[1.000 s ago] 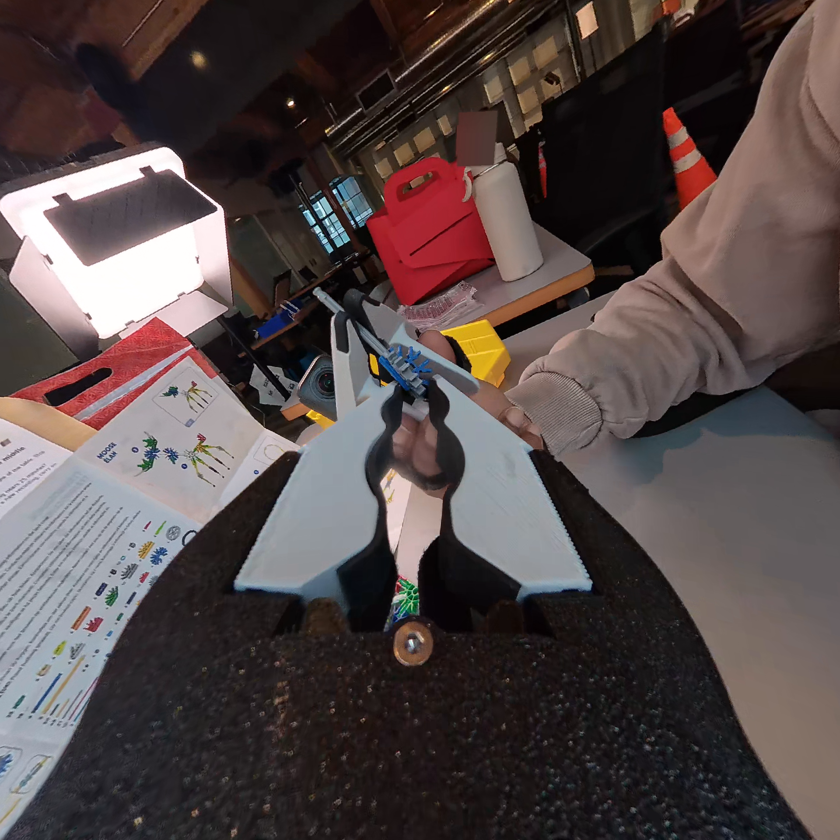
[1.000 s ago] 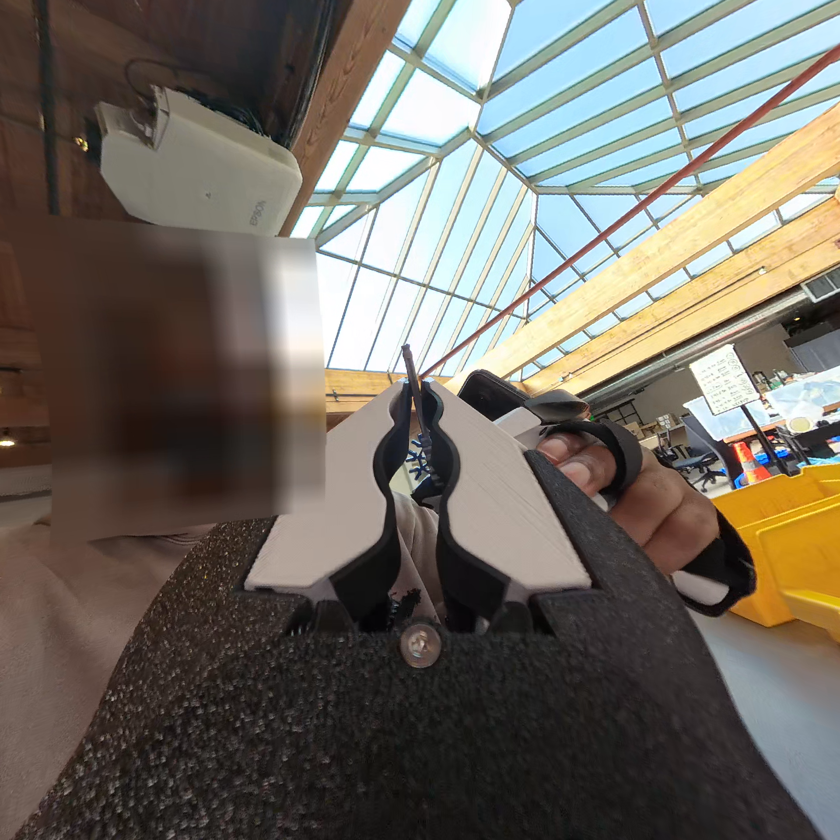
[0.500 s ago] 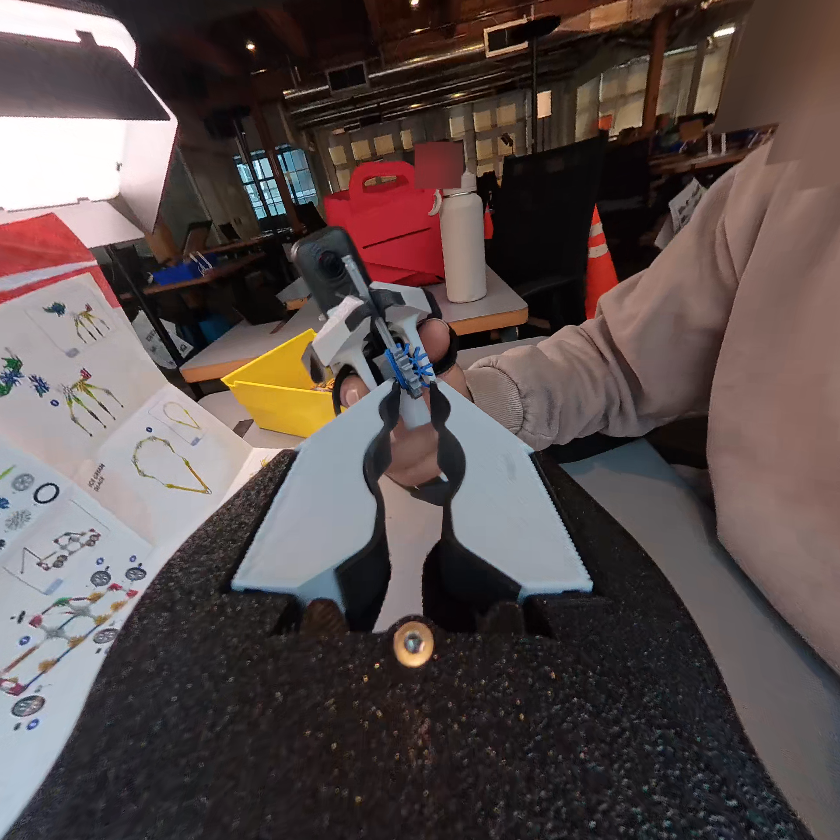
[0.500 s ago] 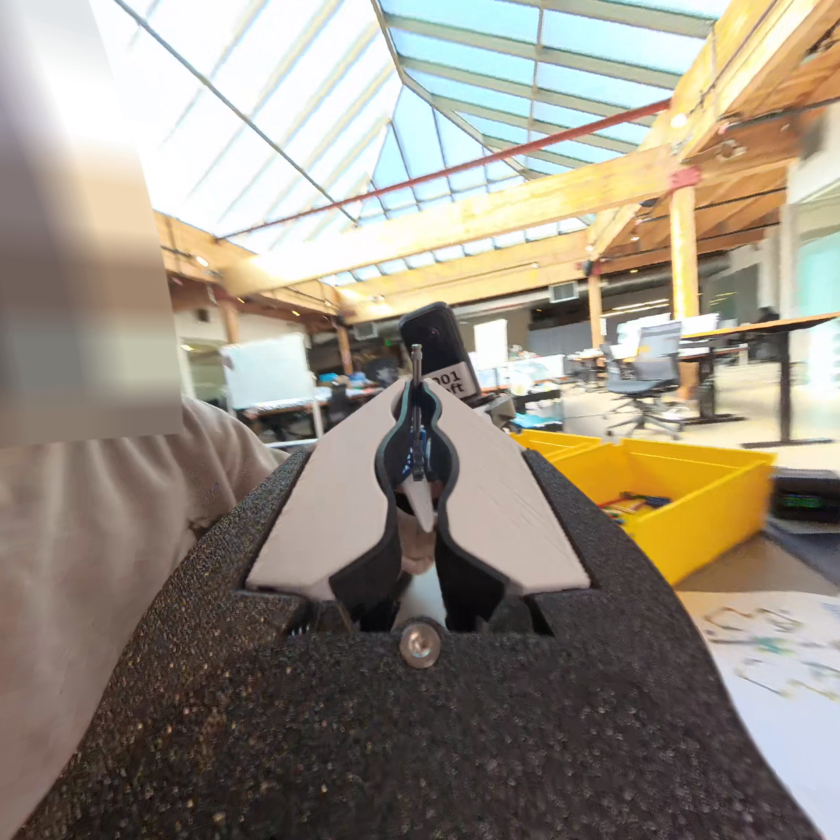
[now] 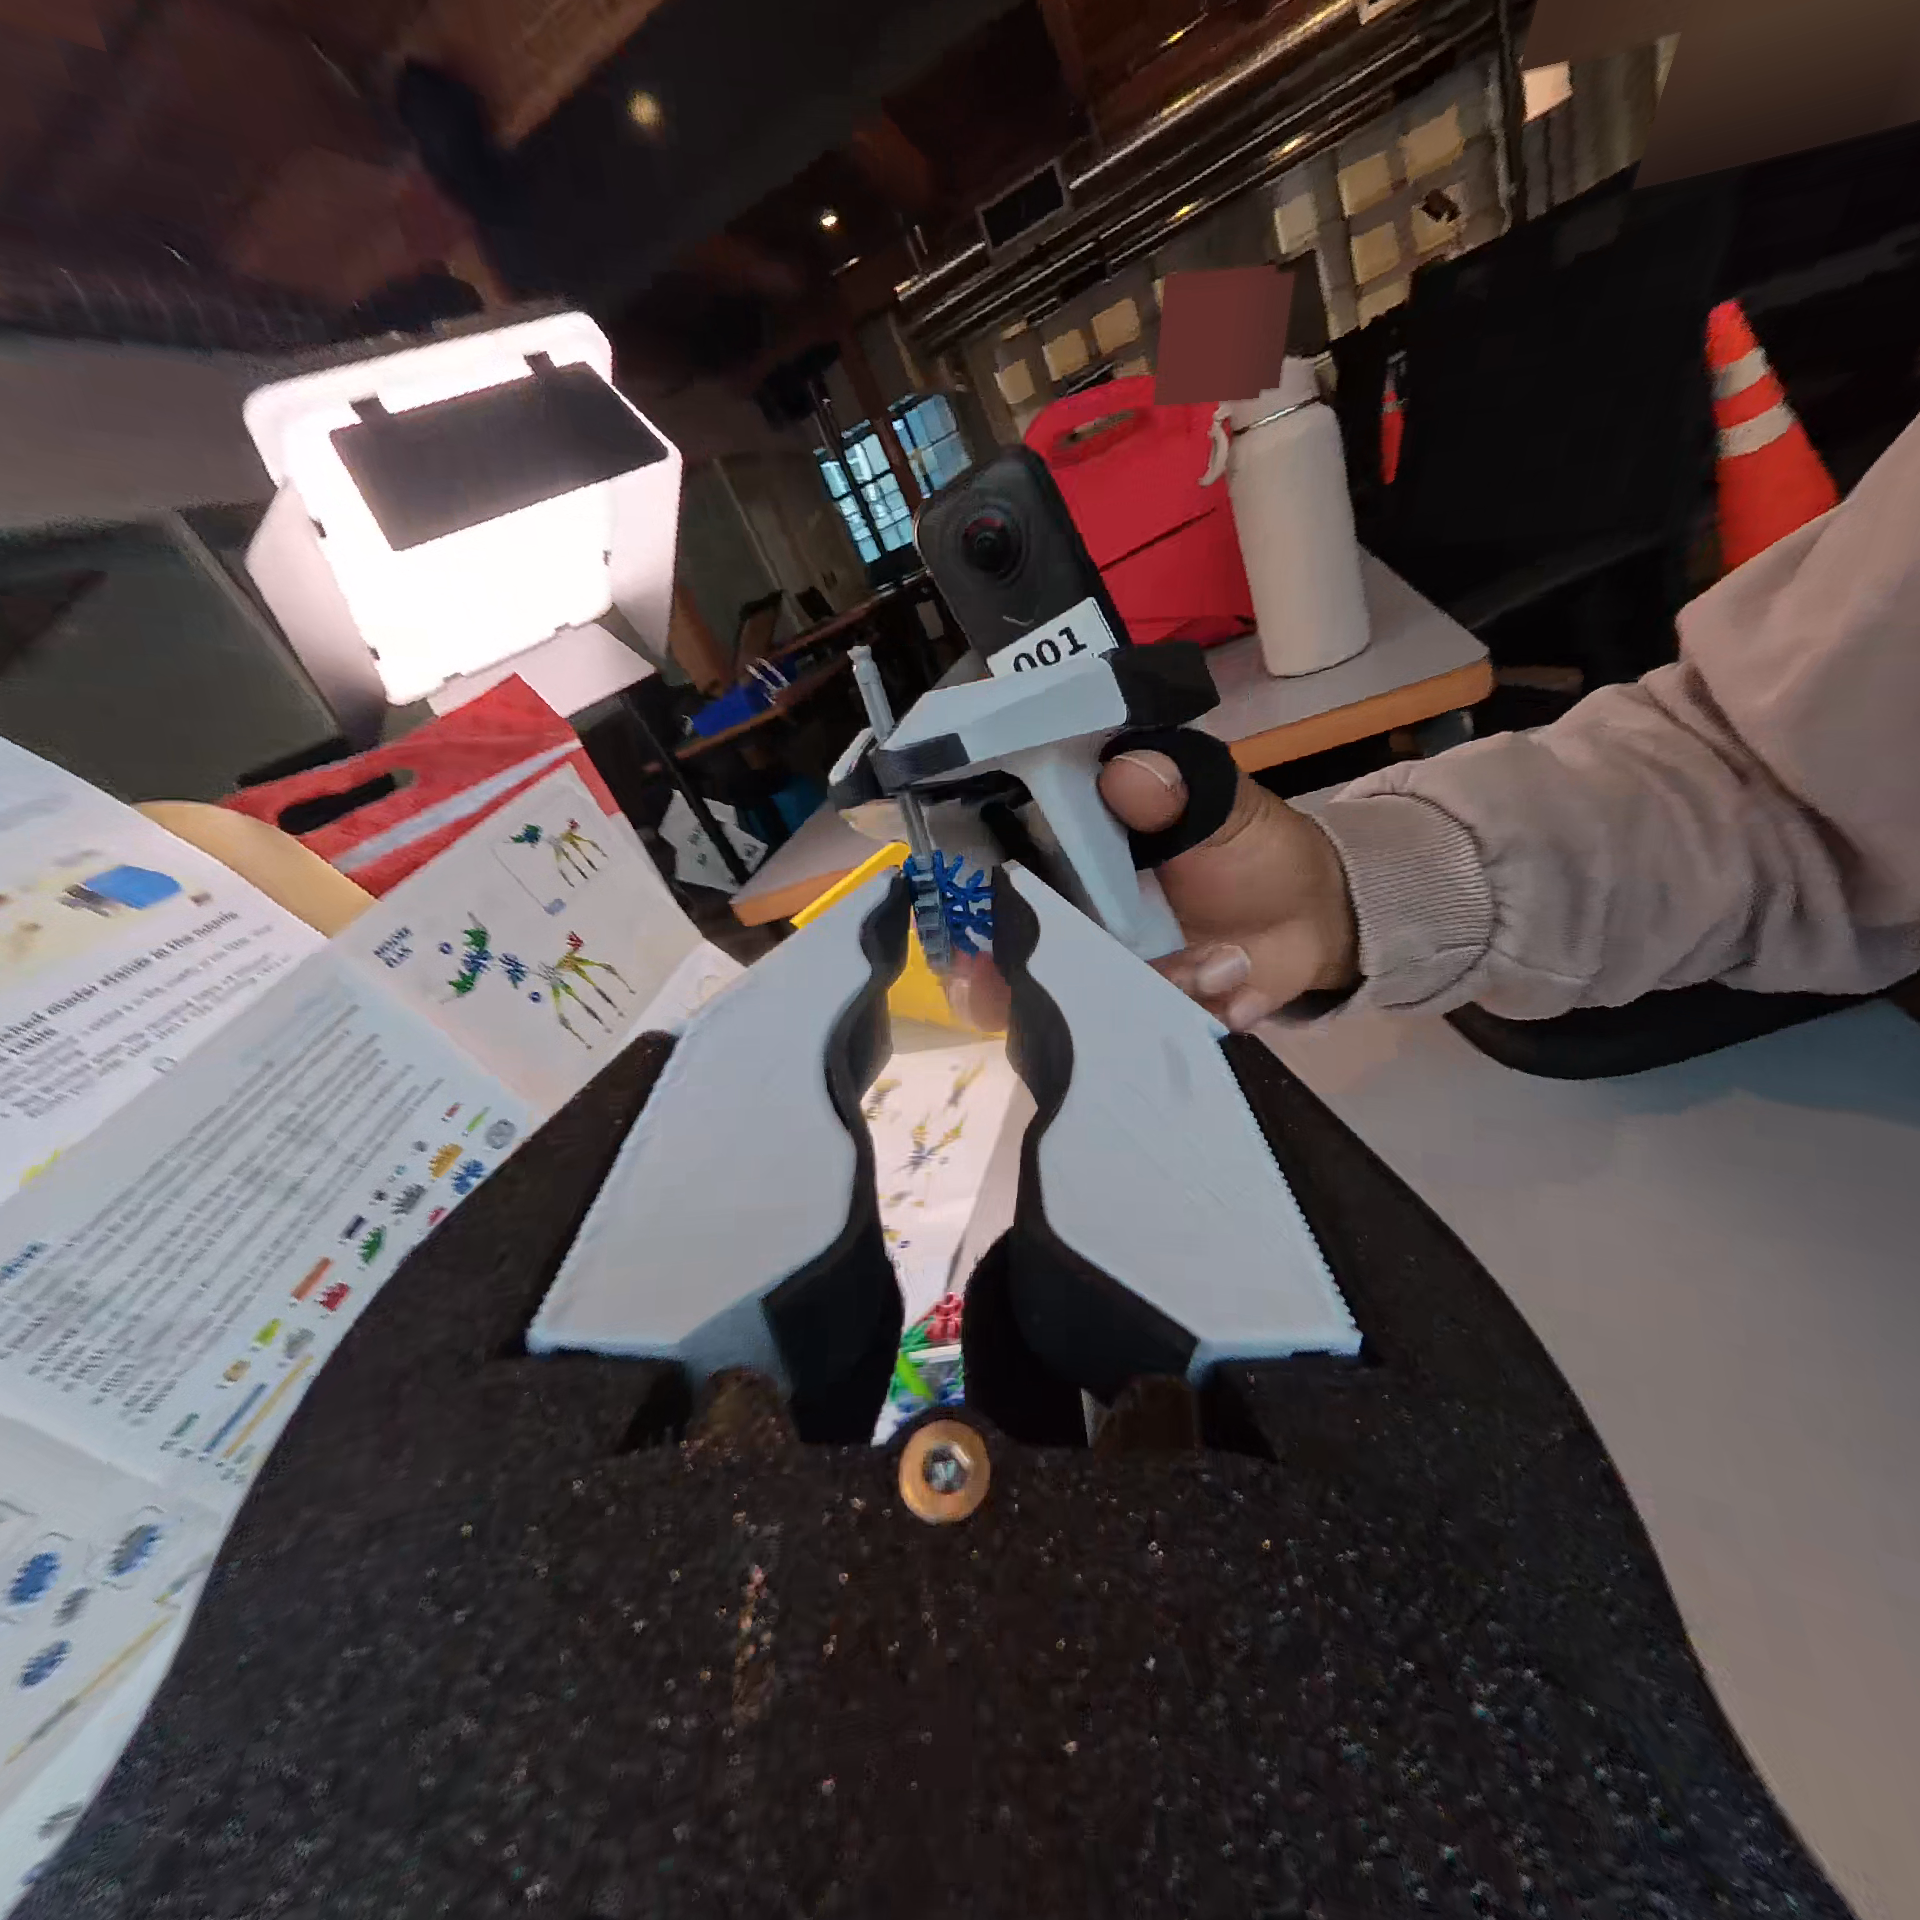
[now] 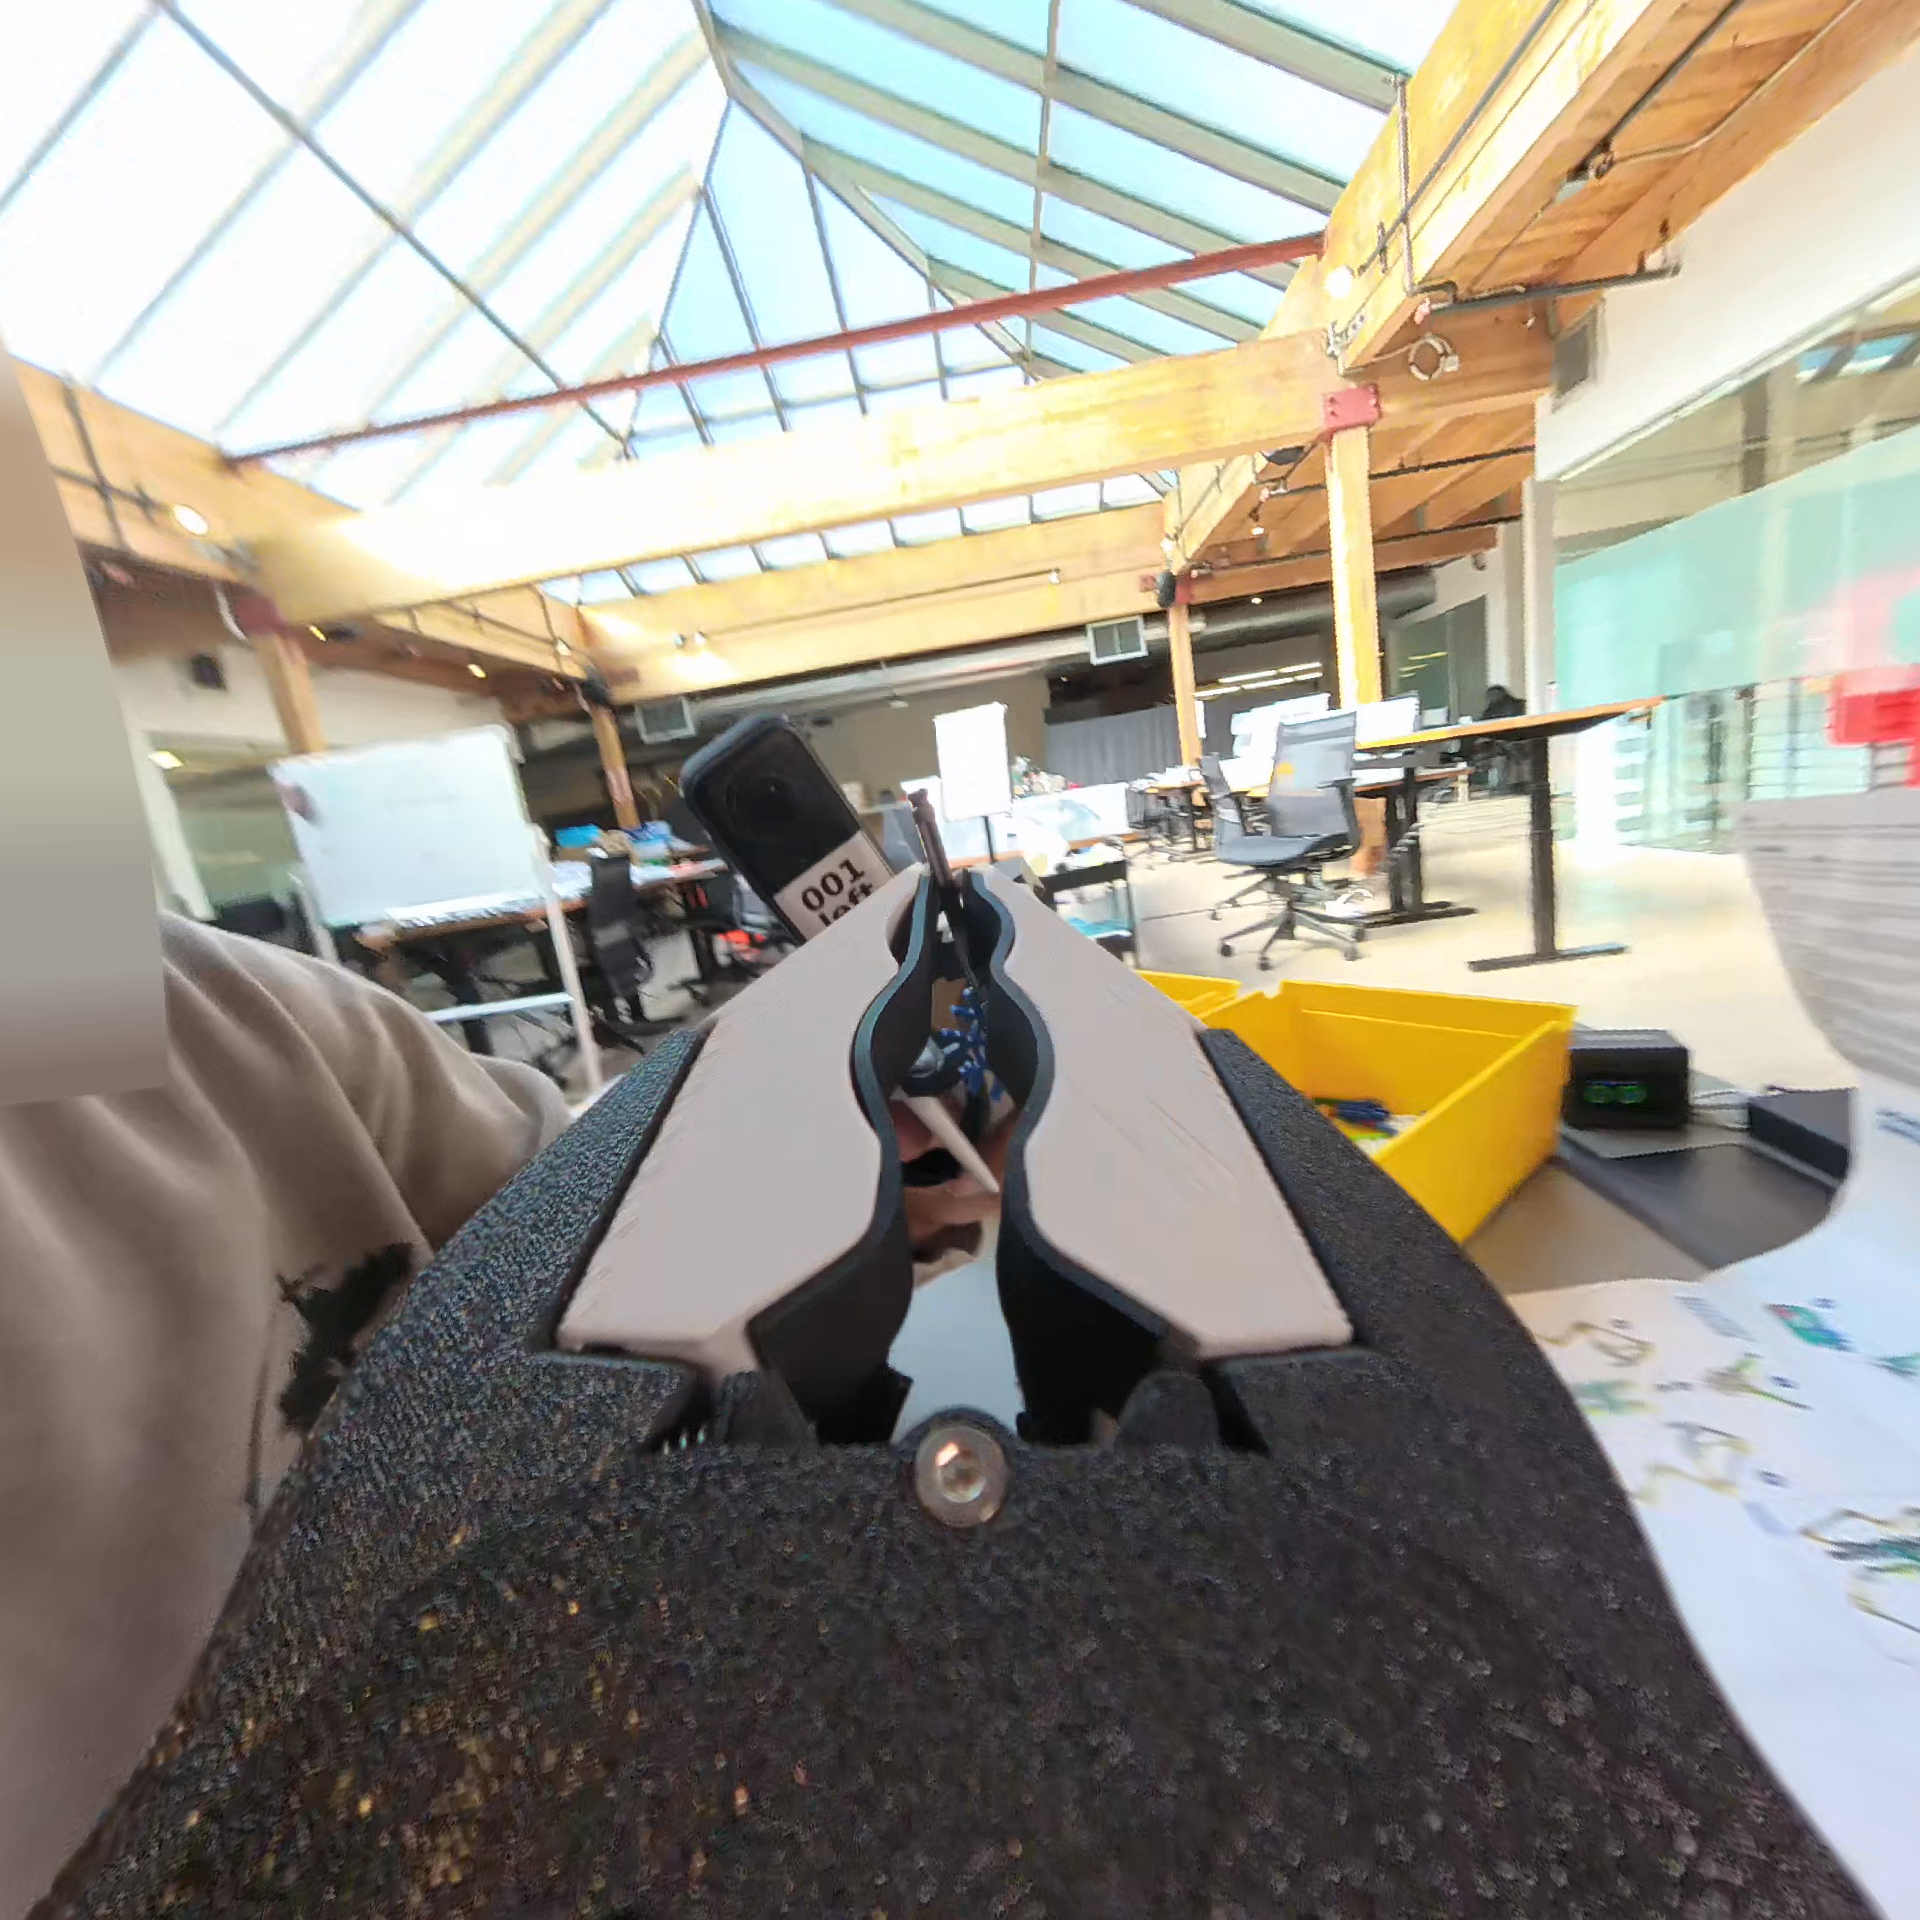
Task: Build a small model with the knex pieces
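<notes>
1. Left of the left gripper (image 5: pixel 943 914), an instruction sheet (image 5: pixel 239 1132) lies open, with a lit light panel (image 5: pixel 457 520) beyond it.
2. Between its tips, the jaws clench a blue toothed connector (image 5: pixel 951 902); a grey rod (image 5: pixel 888 748) rises from it.
3. The right gripper (image 6: pixel 948 883) is clamped on that rod, the connector just below its tips.
4. Right of the right gripper's jaws sits a yellow bin (image 6: pixel 1455 1060).

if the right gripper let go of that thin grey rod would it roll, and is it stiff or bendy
The thin grey rod looks straight and unbent where the right gripper pinches it, so probably stiff. It looks round and slim, so likely to roll on the grey table. The blue spiky connector at its lower end, between the left gripper tips, might stop that.
</notes>
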Demonstrator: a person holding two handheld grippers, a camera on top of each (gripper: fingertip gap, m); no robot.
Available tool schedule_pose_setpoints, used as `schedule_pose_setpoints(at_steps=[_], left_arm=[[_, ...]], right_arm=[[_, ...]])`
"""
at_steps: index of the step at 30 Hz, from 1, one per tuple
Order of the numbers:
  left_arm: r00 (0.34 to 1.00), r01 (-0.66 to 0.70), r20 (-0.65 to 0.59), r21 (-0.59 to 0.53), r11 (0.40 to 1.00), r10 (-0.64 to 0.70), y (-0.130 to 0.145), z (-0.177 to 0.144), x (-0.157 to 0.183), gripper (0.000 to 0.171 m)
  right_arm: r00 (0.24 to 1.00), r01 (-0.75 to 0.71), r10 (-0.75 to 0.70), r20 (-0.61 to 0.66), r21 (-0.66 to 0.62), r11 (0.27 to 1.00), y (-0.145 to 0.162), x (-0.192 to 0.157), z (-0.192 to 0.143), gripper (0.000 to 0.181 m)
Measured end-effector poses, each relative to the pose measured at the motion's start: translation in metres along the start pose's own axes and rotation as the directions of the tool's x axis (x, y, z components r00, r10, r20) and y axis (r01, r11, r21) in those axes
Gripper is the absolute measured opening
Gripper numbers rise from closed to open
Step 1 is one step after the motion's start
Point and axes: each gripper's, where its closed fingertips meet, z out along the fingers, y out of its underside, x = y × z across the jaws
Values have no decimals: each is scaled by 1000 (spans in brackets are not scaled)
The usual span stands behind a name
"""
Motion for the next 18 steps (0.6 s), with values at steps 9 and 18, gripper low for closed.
schedule_pose_setpoints(at_steps=[9,18], left_arm=[[919,-354,156,-82,932,363,-10,-4,-5,14],[935,-320,147,-45,946,323,-12,1,-2,15]], right_arm=[[861,-472,447,242,55,880,-10,-11,1,5],[922,-342,321,214,64,938,-12,-10,-4,4]])
